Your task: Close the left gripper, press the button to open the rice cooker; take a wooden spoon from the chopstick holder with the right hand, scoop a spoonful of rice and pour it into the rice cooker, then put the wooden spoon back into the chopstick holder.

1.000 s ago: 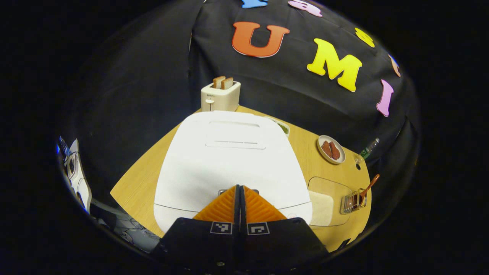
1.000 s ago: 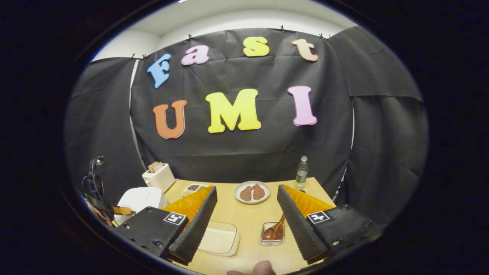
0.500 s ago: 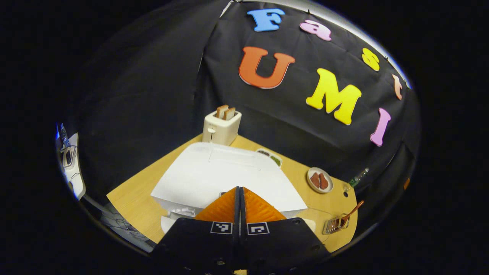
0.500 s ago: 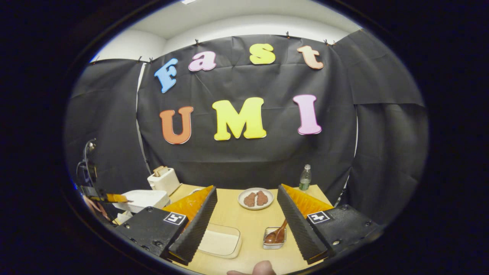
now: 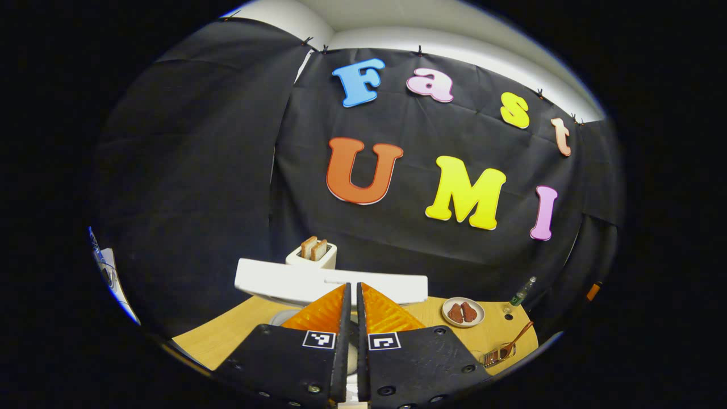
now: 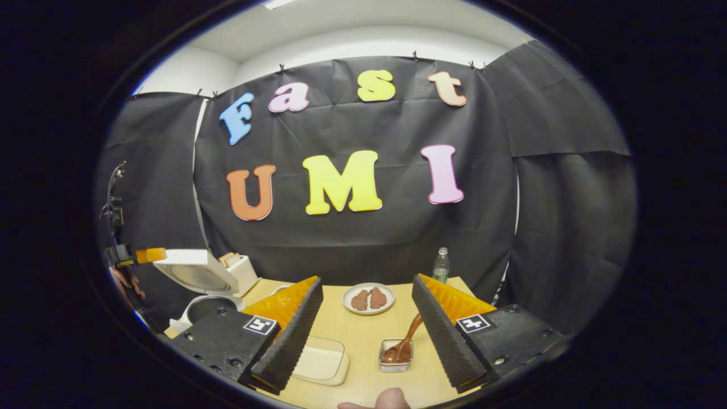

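the spoon [image 6: 404, 344] is sitting just ahead of the right hand-held gripper [image 6: 368, 318], between its spread fingers, handle leaning up-right. the left hand-held gripper [image 5: 351, 304] is staying clenched, empty, farther off.

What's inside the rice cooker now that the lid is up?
The rice cooker stands open, lid raised. A dark inner pot shows, with no rice visible; its bottom is hidden by the rim and the right tongs.

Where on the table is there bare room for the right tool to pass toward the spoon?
Bare wood runs between the rice container and the chopstick holder, back to the plate. The right tool, open, frames that lane. The left side is crowded by the open rice cooker and toaster.
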The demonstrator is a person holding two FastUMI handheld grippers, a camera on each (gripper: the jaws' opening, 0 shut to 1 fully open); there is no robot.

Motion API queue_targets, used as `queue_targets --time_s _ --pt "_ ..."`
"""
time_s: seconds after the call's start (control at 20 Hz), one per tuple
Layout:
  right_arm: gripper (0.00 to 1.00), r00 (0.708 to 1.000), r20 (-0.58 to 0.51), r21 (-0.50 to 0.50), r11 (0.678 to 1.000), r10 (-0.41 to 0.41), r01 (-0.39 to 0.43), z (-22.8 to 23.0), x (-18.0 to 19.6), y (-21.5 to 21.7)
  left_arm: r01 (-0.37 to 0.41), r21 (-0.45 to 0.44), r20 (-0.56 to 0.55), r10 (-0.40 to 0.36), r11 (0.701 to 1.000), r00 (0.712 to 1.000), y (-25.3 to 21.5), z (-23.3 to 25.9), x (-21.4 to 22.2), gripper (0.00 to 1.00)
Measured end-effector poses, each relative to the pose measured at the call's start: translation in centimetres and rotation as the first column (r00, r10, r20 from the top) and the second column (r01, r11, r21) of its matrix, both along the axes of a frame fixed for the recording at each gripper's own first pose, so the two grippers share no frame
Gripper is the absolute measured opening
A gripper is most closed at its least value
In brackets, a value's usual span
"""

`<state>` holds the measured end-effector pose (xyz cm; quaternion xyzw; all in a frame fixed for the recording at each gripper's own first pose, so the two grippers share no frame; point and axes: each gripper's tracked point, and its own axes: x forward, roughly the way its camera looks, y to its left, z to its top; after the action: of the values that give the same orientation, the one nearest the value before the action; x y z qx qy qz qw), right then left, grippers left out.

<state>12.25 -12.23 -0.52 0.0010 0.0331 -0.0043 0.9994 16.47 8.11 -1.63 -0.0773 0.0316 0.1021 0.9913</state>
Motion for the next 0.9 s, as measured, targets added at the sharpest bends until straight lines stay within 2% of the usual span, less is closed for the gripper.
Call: queue_targets --time_s 0.1,0.15,0.2,0.25,0.35,0.4,0.45,0.6,0.65,0.7,0.9 --pt "1.00 1.000 -0.013 -0.002 1.000 -0.011 0.011 -0.6 0.1 -0.8 0.009 0.046 0.037 -0.011 0.999 0.999 -0.8 1.3 -1.0 0.16" --pt "1.00 1.000 -0.017 -0.006 1.000 -0.013 0.013 -0.9 0.2 -1.3 0.011 0.066 0.052 -0.015 0.998 0.999 -1.0 1.8 -1.3 0.28" --pt "1.00 1.000 -0.023 -0.015 1.000 -0.014 0.014 -1.2 0.4 -1.7 0.014 0.077 0.066 -0.019 0.997 0.998 -1.4 2.2 -1.7 0.35" --pt "1.00 0.999 -0.032 -0.023 1.000 -0.018 0.017 -1.7 0.4 -2.2 0.019 0.083 0.080 -0.025 0.996 0.996 -2.0 2.6 -2.1 0.47" --pt "1.00 0.998 -0.064 -0.023 0.999 -0.025 0.023 -2.8 0.9 -3.2 0.013 0.091 0.096 -0.022 0.996 0.995 -2.5 2.9 -2.9 0.64" --pt "0.96 0.996 -0.085 -0.017 1.000 -0.028 0.027 -3.5 1.1 -3.7 0.017 0.088 0.089 -0.025 0.996 0.996 -2.8 2.6 -2.9 0.80" --pt "0.98 0.994 -0.110 -0.010 1.000 -0.025 0.024 -4.5 1.2 -4.0 0.016 0.083 0.082 -0.023 0.996 0.996 -3.3 2.3 -3.5 0.96" --pt "1.00 0.986 -0.166 -0.020 0.999 -0.028 0.024 -6.9 2.1 -5.3 0.013 0.077 0.091 -0.020 0.997 0.996 -4.1 2.5 -4.7 0.94" --pt "1.00 0.983 -0.182 -0.021 1.000 -0.025 0.021 -7.7 2.7 -5.7 0.008 0.081 0.096 -0.016 0.997 0.995 -4.2 2.5 -4.9 0.82" --pt "1.00 0.980 -0.200 -0.015 1.000 -0.020 0.018 -8.6 3.2 -6.1 0.006 0.083 0.097 -0.014 0.997 0.995 -4.4 2.5 -5.0 0.94" --pt "1.00 0.958 -0.287 0.033 0.999 -0.007 0.017 -12.4 6.2 -7.7 0.008 0.081 0.074 -0.014 0.997 0.997 -5.5 1.9 -5.4 0.94"
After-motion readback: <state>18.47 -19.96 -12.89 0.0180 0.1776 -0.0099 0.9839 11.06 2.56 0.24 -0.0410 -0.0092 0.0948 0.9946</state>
